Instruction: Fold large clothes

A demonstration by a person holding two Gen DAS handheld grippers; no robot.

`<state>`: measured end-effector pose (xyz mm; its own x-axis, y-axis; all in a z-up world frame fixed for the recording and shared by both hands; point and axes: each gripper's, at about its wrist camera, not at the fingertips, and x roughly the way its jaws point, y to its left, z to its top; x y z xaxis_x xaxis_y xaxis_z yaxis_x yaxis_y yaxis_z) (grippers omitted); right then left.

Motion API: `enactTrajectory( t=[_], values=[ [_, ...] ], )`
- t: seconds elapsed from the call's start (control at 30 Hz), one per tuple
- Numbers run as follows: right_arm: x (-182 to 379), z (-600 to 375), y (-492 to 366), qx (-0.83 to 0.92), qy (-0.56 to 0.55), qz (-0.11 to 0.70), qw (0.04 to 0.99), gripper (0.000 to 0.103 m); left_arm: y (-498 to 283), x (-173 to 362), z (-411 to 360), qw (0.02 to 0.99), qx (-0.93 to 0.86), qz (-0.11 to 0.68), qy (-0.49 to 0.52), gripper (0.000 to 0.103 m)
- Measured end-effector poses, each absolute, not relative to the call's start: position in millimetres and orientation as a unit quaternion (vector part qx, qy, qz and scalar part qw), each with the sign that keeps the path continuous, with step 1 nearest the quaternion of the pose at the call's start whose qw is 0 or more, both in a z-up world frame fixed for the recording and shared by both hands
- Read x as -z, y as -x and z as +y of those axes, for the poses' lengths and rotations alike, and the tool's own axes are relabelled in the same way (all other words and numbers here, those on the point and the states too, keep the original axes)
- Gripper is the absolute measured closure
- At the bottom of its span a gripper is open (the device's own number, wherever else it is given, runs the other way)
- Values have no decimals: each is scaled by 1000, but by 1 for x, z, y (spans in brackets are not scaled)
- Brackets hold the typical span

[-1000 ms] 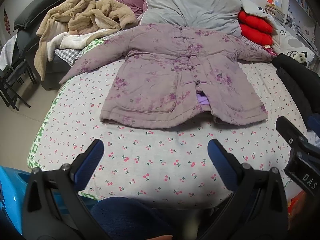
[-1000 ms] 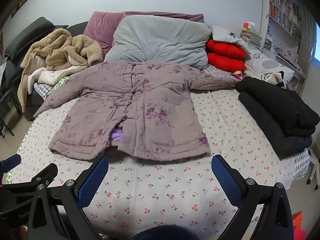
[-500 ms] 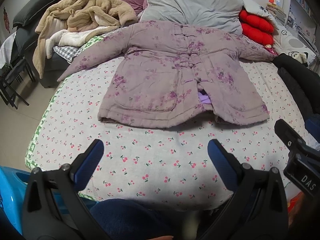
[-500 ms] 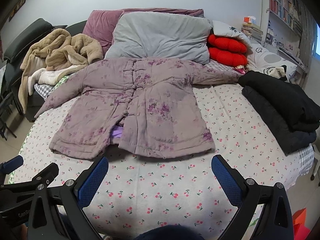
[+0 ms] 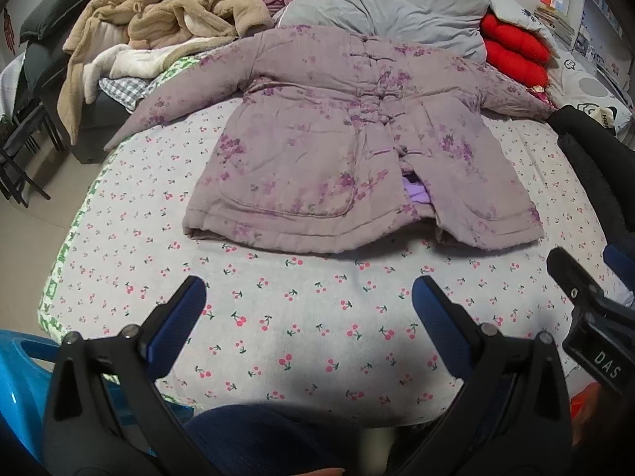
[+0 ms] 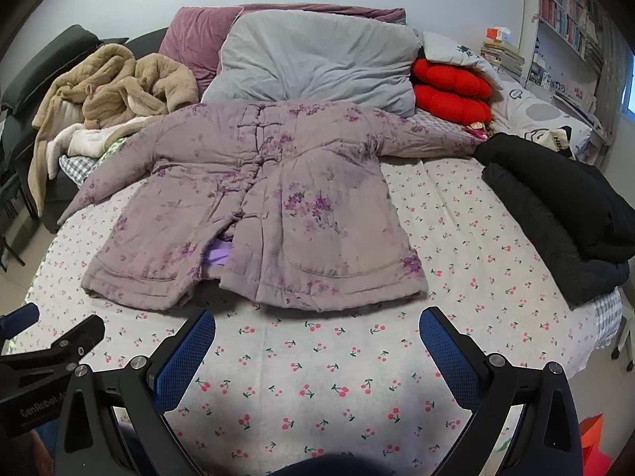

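Two grippers are held low over the near edge of a bed (image 6: 456, 214), and nothing is gripped by either. The left gripper (image 5: 308, 309) is seen with its blue-padded fingers (image 5: 174, 325) spread wide above the cherry-print sheet, and the right gripper (image 6: 317, 341) is likewise wide open, its pads (image 6: 448, 357) hanging just short of the hem of a padded jacket (image 6: 278, 198). The lilac flowered jacket (image 5: 357, 150) is laid flat and face up across the middle of the bed, collar toward 12 o'clock, hem toward 6 o'clock, both sleeves stretched out to 9 and 3 o'clock. Its front is fastened by knot buttons, with the lowest part gaping over a purple lining. A grey pillow (image 6: 317, 63) is propped at 12 o'clock behind the collar, touching it. Red cushions (image 6: 448, 91) are stacked at about 1 o'clock. A folded black garment (image 6: 555, 206) lies at 3 o'clock, near the right sleeve's end; whether they touch cannot be told. A heap of tan fleece clothes (image 5: 158, 12) is piled at 10 o'clock.
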<state>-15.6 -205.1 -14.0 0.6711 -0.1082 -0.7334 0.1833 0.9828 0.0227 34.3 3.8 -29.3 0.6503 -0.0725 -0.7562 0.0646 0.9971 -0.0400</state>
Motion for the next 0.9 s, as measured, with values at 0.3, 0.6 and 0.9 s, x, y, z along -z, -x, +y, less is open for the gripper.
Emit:
enactTrajectory(
  t=[0.3,0.6,0.9],
  values=[
    [73,-322,-3,51,-205,431,877,0,-98,72,100,882,39,455,117,7],
    [142,-386,-17,48,-278,455,844,46,-138,137,146,824,47,537,174,58],
    [163,-384,-40,70,-219,460,858,46,-152,155,113,845,76,525,66,45]
  ],
)
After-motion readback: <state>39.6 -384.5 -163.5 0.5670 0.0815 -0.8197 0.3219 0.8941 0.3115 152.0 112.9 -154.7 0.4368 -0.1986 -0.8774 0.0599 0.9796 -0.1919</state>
